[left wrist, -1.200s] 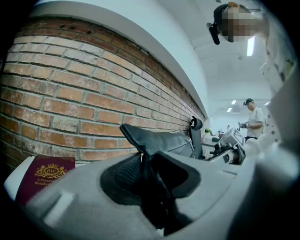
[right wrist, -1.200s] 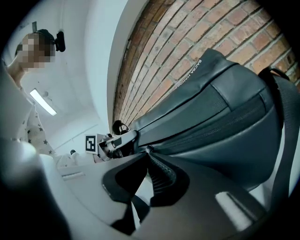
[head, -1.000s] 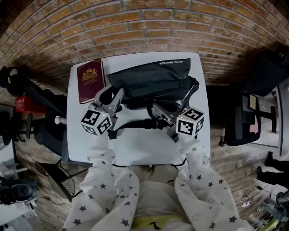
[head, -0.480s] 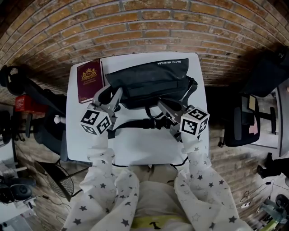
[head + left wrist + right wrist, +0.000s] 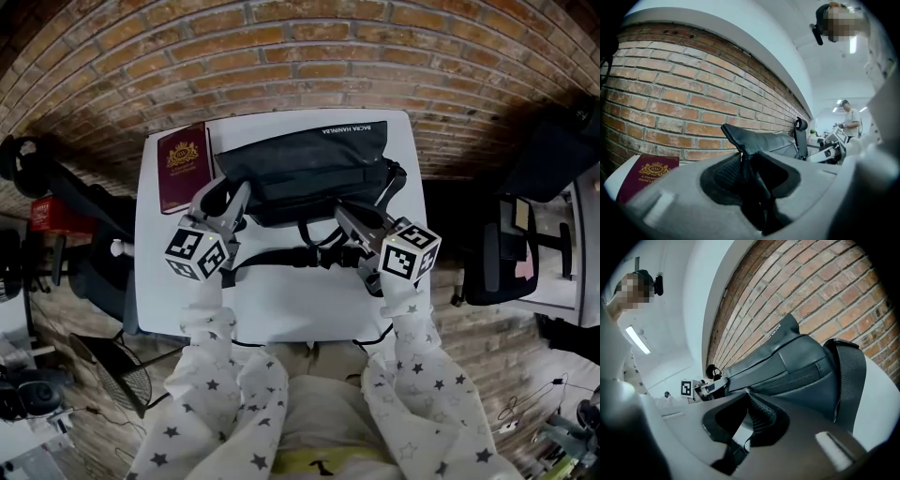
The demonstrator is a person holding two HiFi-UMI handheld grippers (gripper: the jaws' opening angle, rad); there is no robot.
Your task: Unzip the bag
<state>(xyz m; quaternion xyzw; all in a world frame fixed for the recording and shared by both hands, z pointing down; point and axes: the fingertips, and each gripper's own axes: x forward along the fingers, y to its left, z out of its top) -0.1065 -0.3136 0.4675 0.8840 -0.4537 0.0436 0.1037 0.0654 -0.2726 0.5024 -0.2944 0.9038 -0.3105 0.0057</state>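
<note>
Legibly, gold "RW" marks the maroon booklet (image 5: 644,176) beside the black bag (image 5: 300,169).

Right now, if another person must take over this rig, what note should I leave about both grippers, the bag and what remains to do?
Left gripper: shut on a fold of the black bag at its left corner, pinning it.
Right gripper: jaws apart, gripping nothing, at the bag's front edge.
The bag lies on the white table by the brick wall, with its strap on the side toward the person. A burgundy booklet lies to its left.
Done: the bag is held.
Left: take the zip pull with the right gripper and draw it along. No opening shows yet.
</note>
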